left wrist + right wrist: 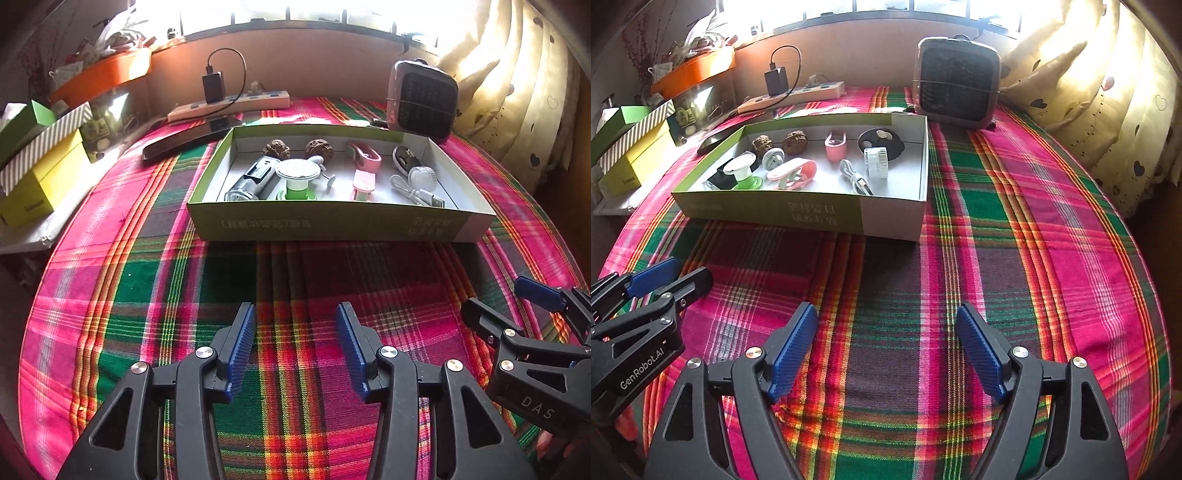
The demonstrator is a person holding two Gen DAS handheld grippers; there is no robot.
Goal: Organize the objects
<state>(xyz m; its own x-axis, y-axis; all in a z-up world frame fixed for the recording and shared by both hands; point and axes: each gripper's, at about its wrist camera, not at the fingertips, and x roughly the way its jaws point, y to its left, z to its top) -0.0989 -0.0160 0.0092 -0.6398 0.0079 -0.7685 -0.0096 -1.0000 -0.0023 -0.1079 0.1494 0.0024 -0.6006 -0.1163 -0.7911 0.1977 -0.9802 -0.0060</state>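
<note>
**Cardboard box looks pretty much packed, both grippers empty**

The cardboard box [332, 223], a shallow green and white one, sits on the plaid cloth [295, 295] covering the worktop, and as far as I can tell all the small stuff is already in it. Along the far wall there are two walnuts [275, 148], a pink clip thing [364, 155] and a dark round case [881, 142]. Nearer the front there's a clear bottle-ish gadget [251, 181], a green-based piece with a white round top [297, 177], a white USB cable [417, 190] and a little white round thing [875, 162] next to it.

The left gripper [295, 347] hangs above bare cloth, well short of the box, jaws spread apart with nothing between them. The right gripper [886, 350] is the same deal, jaws even wider, nothing in them, just beside the left one.

I can't spot a loose item left on the cloth in front of the box. The phone [192, 136], power strip [229, 107] and small heater [421, 99] sit behind it, and I'd guess those aren't part of the job. So my read is that the sorting is done or nearly so.
</note>
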